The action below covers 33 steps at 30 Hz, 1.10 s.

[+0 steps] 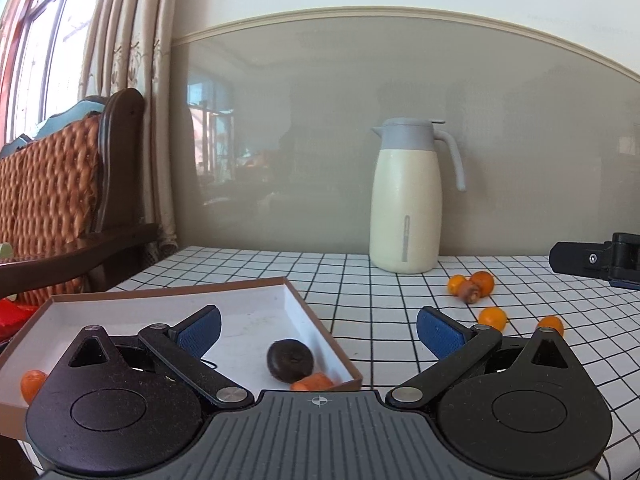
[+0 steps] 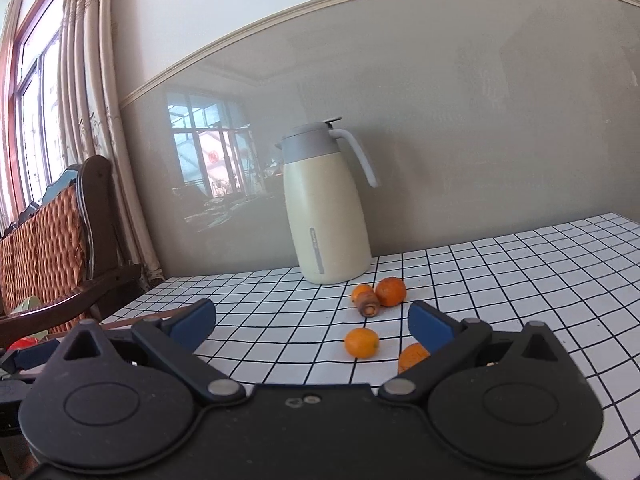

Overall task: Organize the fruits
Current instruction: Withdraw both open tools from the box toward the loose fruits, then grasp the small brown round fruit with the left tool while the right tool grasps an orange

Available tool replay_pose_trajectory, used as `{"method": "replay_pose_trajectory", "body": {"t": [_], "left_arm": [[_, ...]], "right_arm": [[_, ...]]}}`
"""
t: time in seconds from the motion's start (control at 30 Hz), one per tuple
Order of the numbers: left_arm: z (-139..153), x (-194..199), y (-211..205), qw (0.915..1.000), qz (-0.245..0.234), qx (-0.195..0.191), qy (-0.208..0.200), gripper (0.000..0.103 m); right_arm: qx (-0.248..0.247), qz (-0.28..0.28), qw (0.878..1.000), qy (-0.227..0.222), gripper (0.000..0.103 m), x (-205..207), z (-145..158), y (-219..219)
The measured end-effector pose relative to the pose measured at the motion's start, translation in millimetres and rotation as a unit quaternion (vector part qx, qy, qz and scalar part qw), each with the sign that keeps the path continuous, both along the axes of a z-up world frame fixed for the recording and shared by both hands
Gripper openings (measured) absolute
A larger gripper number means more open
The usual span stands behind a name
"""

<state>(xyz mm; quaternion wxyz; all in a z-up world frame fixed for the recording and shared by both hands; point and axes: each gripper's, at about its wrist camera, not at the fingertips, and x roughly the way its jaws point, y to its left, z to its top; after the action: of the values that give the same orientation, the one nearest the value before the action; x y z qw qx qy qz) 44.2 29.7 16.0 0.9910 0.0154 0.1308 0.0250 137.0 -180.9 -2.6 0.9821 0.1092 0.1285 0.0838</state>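
My left gripper (image 1: 318, 330) is open above the near right corner of a shallow brown box (image 1: 308, 312) with a white inside. In the box lie a dark round fruit (image 1: 290, 360), an orange piece (image 1: 312, 382) beside it and an orange fruit (image 1: 33, 384) at the left. My right gripper (image 2: 312, 320) is open over the checked tablecloth, nothing between its fingers. Ahead of it lie several small orange fruits: a pair (image 2: 390, 291) with a brown-ended piece (image 2: 369, 305), a single one (image 2: 361, 342), and one (image 2: 412, 356) partly behind the right finger.
A cream jug (image 2: 328, 216) with a grey lid stands at the back by the wall. A wooden chair with a woven back (image 1: 52, 196) is off the table's left edge. The right gripper's black body (image 1: 596, 262) shows at the left view's right edge.
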Motion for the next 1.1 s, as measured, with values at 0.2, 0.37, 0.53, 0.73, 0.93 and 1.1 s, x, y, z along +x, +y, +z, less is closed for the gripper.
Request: {"method": "replay_pose_trajectory", "body": {"t": [0.2, 0.37, 0.53, 0.73, 0.93, 1.1], "left_arm": [[-7, 5, -27, 0.9993, -0.036, 0.0, 0.012, 0.103], [-11, 10, -49, 0.9977, -0.063, -0.004, 0.025, 0.103], [-18, 15, -68, 0.9955, -0.084, -0.007, 0.044, 0.103], [-28, 25, -90, 0.9923, -0.101, -0.006, 0.071, 0.09], [-37, 29, -104, 0.9894, -0.114, -0.006, 0.09, 0.087], [-42, 31, -110, 0.9873, -0.122, -0.001, 0.102, 0.076]], "right_arm": [[0.027, -0.034, 0.999, 0.019, 0.097, 3, -2, -28], [0.031, -0.049, 0.998, 0.025, 0.097, 0, -5, -42], [0.022, -0.057, 0.998, 0.027, 0.097, -4, -8, -51], [0.013, -0.069, 0.997, 0.035, 0.097, -7, -13, -62], [0.018, -0.078, 0.996, 0.042, 0.097, -10, -16, -73], [0.01, -0.077, 0.996, 0.054, 0.097, -5, -20, -73]]}}
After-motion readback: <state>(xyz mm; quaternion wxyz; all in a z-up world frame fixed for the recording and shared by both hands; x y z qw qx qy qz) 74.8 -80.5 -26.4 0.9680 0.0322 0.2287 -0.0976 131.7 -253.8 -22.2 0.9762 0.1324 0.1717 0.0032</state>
